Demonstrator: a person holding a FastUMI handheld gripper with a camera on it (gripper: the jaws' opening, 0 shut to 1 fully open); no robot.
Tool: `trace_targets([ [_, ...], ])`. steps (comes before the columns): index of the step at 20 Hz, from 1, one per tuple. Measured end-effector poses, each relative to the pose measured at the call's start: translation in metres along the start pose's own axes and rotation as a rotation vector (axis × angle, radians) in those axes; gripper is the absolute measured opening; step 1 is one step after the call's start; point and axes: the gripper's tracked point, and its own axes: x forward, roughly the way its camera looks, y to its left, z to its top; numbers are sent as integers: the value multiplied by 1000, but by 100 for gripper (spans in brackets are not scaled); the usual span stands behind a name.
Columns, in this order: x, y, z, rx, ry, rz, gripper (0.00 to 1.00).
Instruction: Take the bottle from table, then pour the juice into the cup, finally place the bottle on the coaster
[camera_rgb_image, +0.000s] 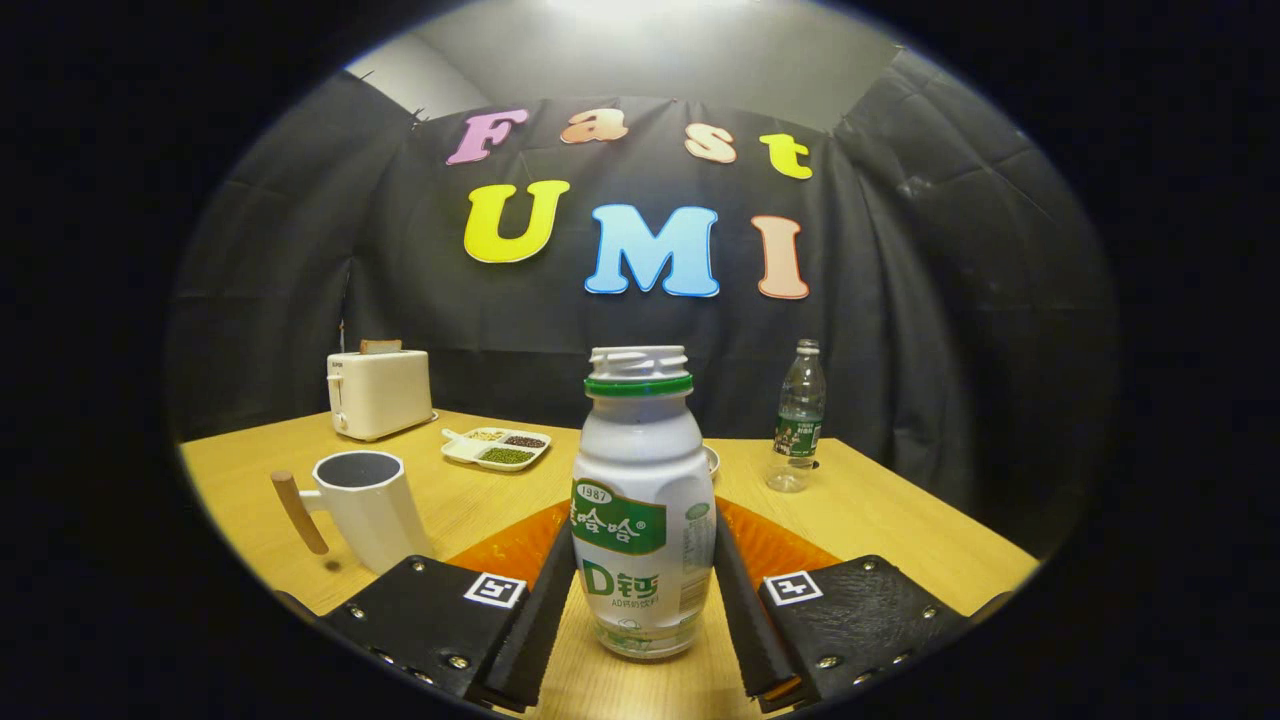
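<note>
Here the bottle (642, 500) stands upright between the two fingers of the gripper (640, 610), its long axis vertical and crosswise to the line the fingers point along. The fingers flank its lower body on either side, at label height. Each inner face looks to be touching the bottle's wall, or very nearly; whether both truly press on it I cannot tell, since the white body shows no dent and its base seems to rest on the table (880, 510). The neck is open, with no cap on it, so any tilt would spill.

Just behind the bottle, past the fingertips, lies an orange mat that I take to be the coaster (770, 545); the bottle hides its middle. The cup (365, 505), white with a wooden handle, stands ahead and to the left of the fingers, near the left finger's outer side, its mouth up and open.

Judging from this, the take is the step in hand. The coming move would be a firm squeeze, a straight lift, then a carry to the left toward the cup, keeping the bottle upright until its mouth is over the rim.

Farther off are a toaster (378, 392), a divided tray (497, 447) and a clear water bottle (798, 418).
</note>
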Motion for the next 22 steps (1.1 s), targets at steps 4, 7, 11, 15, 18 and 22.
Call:
trace_targets([
  [4,3,8,8,-103,10,16,72],
  [7,6,16,12,-182,25,26,72],
  [11,9,26,14,-264,40,44,72],
  [15,13,43,8,-304,60,92,68],
  [18,15,51,3,-318,76,120,69],
  [22,18,50,7,-421,86,111,68],
])
